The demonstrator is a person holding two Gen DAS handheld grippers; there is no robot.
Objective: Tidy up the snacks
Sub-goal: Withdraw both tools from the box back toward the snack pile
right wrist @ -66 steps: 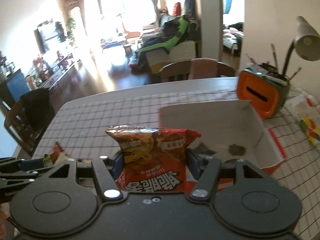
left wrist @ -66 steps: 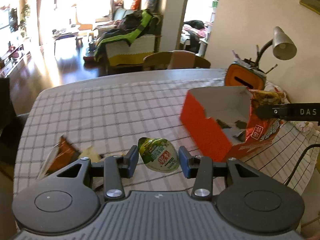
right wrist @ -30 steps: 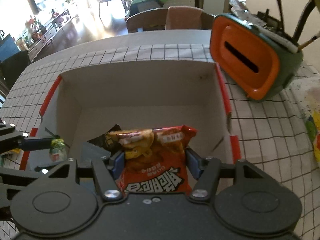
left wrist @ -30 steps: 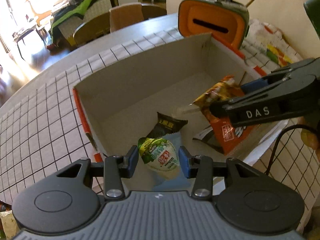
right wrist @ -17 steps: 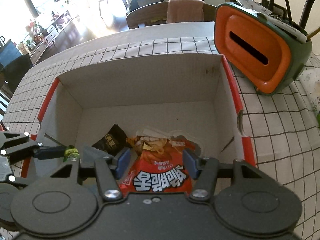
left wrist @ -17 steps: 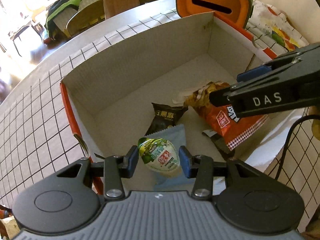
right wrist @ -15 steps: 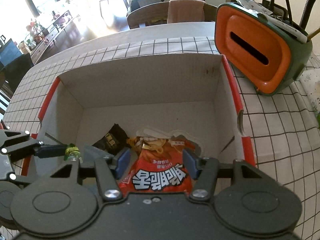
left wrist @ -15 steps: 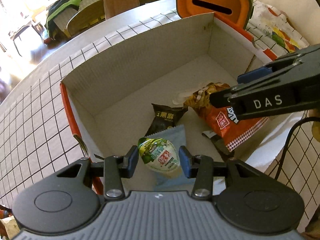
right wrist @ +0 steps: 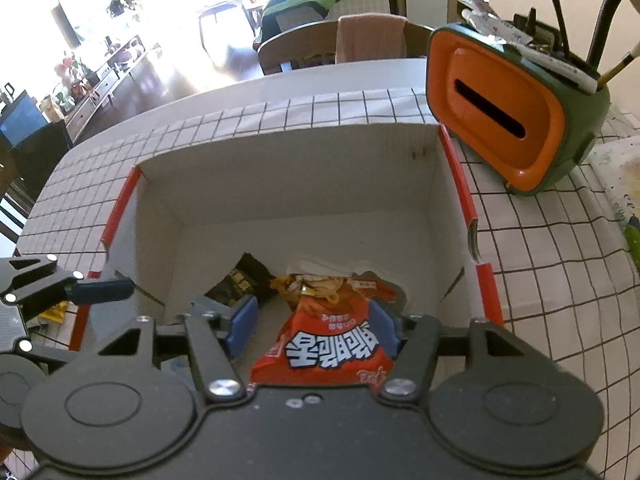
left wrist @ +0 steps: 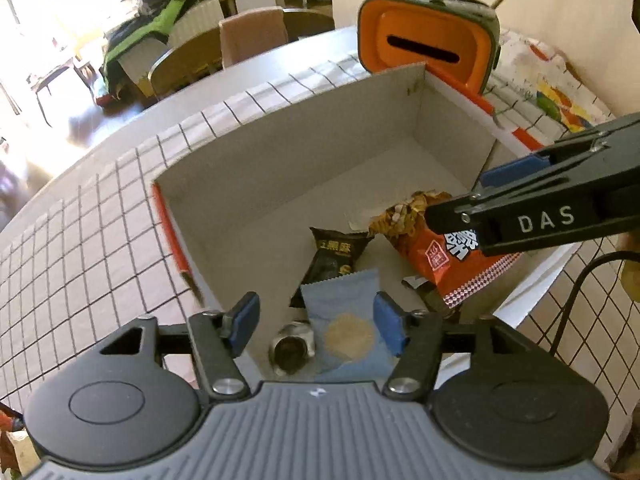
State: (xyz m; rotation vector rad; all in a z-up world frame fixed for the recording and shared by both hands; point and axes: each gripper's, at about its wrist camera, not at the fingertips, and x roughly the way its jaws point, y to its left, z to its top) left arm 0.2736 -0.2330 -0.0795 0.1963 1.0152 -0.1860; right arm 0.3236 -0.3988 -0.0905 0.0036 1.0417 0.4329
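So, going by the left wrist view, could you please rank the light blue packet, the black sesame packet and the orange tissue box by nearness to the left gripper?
1. Light blue packet, between the opening left gripper fingers.
2. Black sesame packet, just beyond.
3. Orange tissue box, behind the cardboard box.

"DAS" in white capitals on the side of the right gripper's finger, seen from my left wrist view. The red snack bag carries big white Korean lettering, upside down from my right wrist; I can't read it reliably. The black snack packet in the box has yellow Chinese characters, looks like 黑麻. Nothing else legible.
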